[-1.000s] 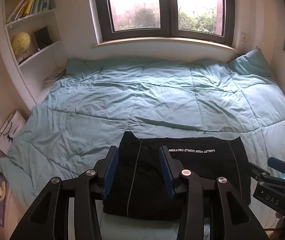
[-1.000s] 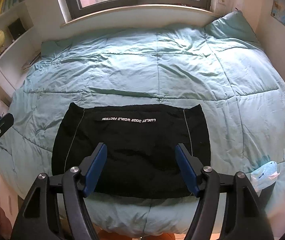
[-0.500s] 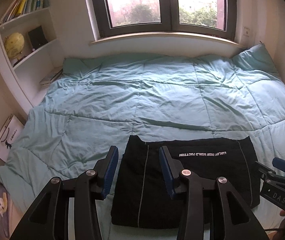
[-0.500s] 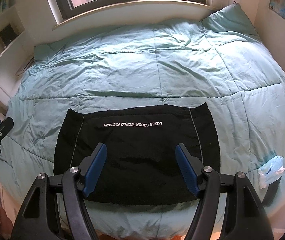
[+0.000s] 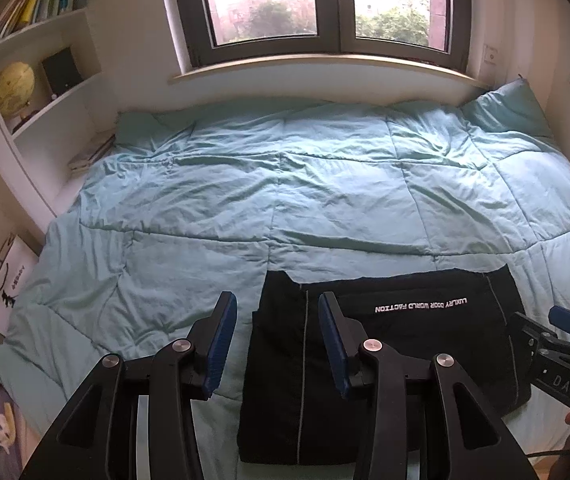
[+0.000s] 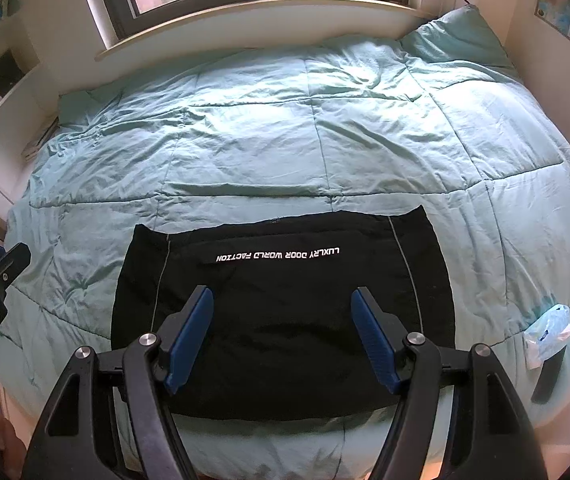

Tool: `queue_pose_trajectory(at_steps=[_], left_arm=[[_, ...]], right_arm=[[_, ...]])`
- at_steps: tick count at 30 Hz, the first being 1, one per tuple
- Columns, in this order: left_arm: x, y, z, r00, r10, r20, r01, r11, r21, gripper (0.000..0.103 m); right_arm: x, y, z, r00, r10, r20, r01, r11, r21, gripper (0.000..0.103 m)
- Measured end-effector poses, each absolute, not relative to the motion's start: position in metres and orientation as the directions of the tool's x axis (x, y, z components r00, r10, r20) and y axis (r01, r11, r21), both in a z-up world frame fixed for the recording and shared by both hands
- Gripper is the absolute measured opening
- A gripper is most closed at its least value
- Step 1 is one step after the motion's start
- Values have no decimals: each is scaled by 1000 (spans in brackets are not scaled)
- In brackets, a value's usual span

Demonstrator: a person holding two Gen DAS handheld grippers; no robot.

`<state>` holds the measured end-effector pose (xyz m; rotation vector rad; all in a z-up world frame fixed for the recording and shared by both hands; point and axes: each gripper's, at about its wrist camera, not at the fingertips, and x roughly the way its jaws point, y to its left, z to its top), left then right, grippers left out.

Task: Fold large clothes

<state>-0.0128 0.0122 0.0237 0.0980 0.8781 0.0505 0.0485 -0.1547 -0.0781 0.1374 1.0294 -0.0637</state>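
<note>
A black garment [image 6: 285,320] with white lettering and thin grey stripes lies folded into a flat rectangle on the teal quilt [image 6: 325,140], near the bed's front edge. It also shows in the left wrist view [image 5: 397,360]. My right gripper [image 6: 283,332] is open and empty, held above the garment's front half. My left gripper [image 5: 277,340] is open and empty, held above the garment's left edge. Neither touches the cloth. The right gripper's tip shows at the right edge of the left wrist view [image 5: 557,344].
A window [image 5: 325,4] and sill run along the far wall. White shelves [image 5: 25,80] with books and a globe stand at the left. A pillow [image 6: 457,40] lies at the far right. A plastic packet [image 6: 549,332] and dark object lie on the quilt's right front edge.
Both grippers have drawn back and shifted left, so the garment sits further right in the left wrist view. The garment itself has not moved. Both grippers stay open.
</note>
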Motion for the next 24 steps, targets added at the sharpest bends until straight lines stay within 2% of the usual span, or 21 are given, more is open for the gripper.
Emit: queue_pose_trajectory(at_steps=[16, 24], left_arm=[[-8, 25, 24, 658, 64, -751, 11, 995, 95, 44], [-5, 33, 19, 616, 15, -788, 15, 999, 30, 44]], right_arm=[[50, -146, -76, 532, -22, -847, 131, 990, 57, 74], [44, -144, -75, 539, -28, -842, 125, 991, 47, 75]])
